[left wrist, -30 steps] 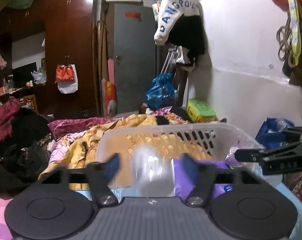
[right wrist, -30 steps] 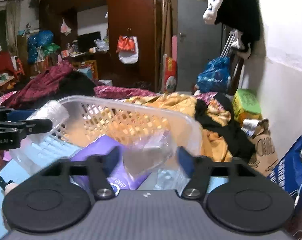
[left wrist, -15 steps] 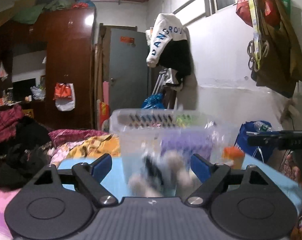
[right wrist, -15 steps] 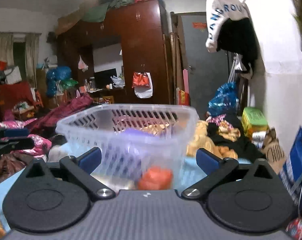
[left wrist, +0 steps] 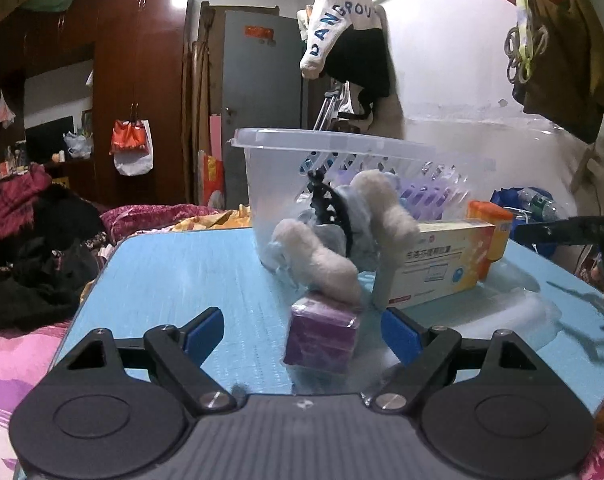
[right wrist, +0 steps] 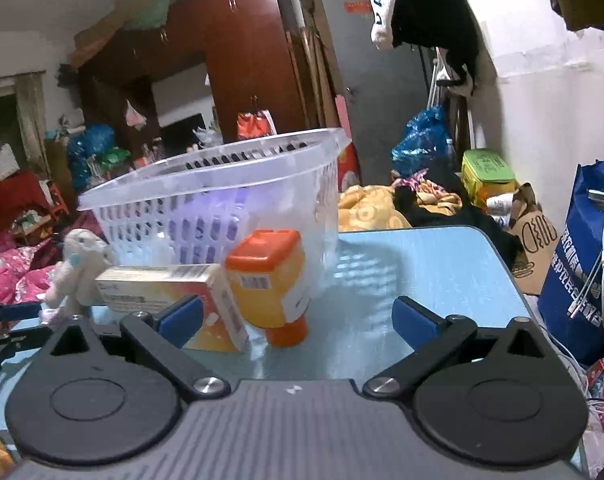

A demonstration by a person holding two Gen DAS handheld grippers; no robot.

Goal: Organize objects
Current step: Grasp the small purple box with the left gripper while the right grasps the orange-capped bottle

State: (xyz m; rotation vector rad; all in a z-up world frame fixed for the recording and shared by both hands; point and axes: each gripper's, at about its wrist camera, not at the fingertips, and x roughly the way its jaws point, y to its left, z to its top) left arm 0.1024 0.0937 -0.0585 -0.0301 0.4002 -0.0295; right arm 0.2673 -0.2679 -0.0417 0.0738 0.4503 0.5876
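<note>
A clear plastic basket (left wrist: 342,152) stands on the blue table (left wrist: 182,264), with something purple inside. In front of it lie a fluffy white plush toy (left wrist: 342,236) with a black hair clip (left wrist: 330,208), a purple packet (left wrist: 322,336), a white-and-orange medicine box (left wrist: 438,264) and an orange bottle (left wrist: 490,236). My left gripper (left wrist: 302,330) is open, low over the table, the purple packet between its fingers. My right gripper (right wrist: 298,316) is open, just before the upside-down orange bottle (right wrist: 274,276) and the box (right wrist: 174,292). The basket (right wrist: 222,200) and plush (right wrist: 78,264) show there too.
A clear plastic bag (left wrist: 514,312) lies on the table at right. Piles of clothes and bedding (left wrist: 34,248) lie beyond the table's left edge. A blue shopping bag (right wrist: 582,256) stands right of the table. A white wall (left wrist: 462,120) is behind the basket.
The basket was tipped up in both grippers a second ago; now it stands on the table. Both grippers have opened and drawn back low, and the objects lie spilled in front of it.
</note>
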